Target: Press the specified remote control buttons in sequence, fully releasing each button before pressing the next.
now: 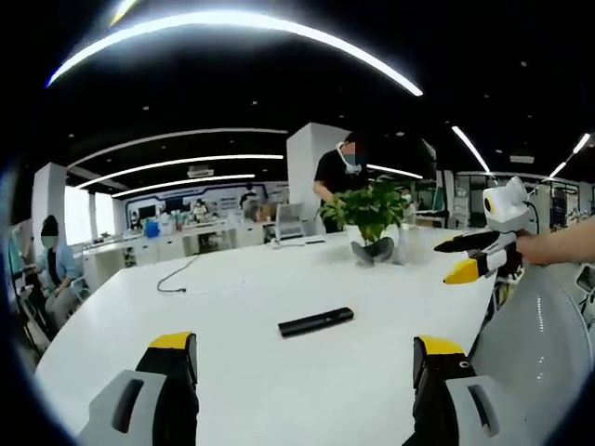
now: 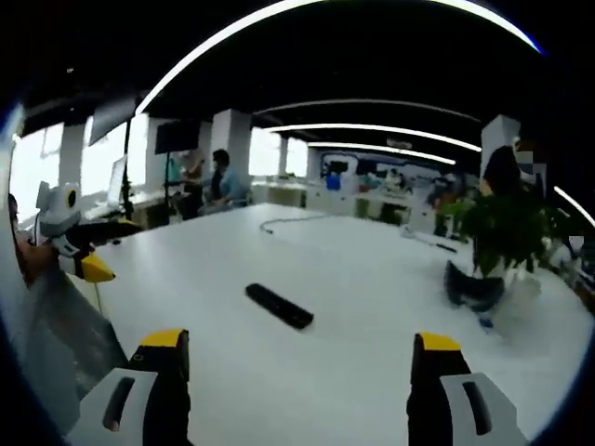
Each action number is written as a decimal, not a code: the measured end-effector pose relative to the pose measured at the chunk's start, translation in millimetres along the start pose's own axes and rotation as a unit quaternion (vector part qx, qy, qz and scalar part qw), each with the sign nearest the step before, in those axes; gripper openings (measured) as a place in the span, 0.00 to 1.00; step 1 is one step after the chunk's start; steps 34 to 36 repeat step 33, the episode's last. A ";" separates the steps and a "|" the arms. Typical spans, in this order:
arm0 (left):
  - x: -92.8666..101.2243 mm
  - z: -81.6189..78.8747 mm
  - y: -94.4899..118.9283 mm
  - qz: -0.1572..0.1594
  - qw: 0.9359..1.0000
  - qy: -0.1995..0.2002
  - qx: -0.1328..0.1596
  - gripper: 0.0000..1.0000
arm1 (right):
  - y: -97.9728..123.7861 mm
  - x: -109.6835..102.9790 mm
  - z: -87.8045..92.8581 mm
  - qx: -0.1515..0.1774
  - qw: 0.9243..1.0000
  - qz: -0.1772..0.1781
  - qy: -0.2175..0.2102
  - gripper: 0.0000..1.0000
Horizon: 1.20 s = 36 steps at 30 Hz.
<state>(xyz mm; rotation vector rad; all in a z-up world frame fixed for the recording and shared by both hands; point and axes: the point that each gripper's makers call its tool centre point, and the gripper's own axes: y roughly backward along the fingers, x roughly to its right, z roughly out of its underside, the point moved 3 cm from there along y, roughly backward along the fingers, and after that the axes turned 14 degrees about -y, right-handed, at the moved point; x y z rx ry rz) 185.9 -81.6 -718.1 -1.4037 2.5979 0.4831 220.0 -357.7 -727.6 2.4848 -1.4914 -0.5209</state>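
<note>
A black remote control [image 1: 316,321] lies flat on the white table [image 1: 232,297], ahead of my left gripper [image 1: 307,346], whose yellow-tipped jaws stand wide apart with nothing between them. In the right gripper view the same remote [image 2: 279,306] lies ahead of my right gripper [image 2: 302,342], also open and empty. Each gripper hangs above the table's near edge, well short of the remote. The right gripper [image 1: 460,258] also shows at the right of the left gripper view, held by a hand, and the left gripper [image 2: 102,251] shows at the left of the right gripper view.
A potted green plant [image 1: 372,218] stands on the table beyond the remote, also seen as the plant [image 2: 497,242]. A dark cable [image 1: 177,277] lies toward the far left. A person [image 1: 339,181] stands behind the table and another person [image 1: 51,265] sits at the left.
</note>
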 end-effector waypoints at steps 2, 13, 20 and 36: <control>1.5 1.2 -0.1 0.003 1.000 -0.001 -0.003 1.00 | 0.8 0.2 5.3 -0.019 0.999 0.011 0.033 0.95; -11.9 -2.8 0.6 -0.036 0.998 0.048 0.025 1.00 | 4.7 -6.6 2.9 -0.004 1.000 -0.026 0.001 0.89; -7.3 5.2 -1.6 -0.025 0.999 0.029 -0.006 0.98 | 8.7 -8.9 3.0 0.000 0.998 -0.051 -0.021 0.80; -20.1 6.5 3.6 -0.052 0.995 0.085 0.007 0.98 | 8.4 -18.7 11.2 -0.025 0.997 -0.071 -0.004 0.77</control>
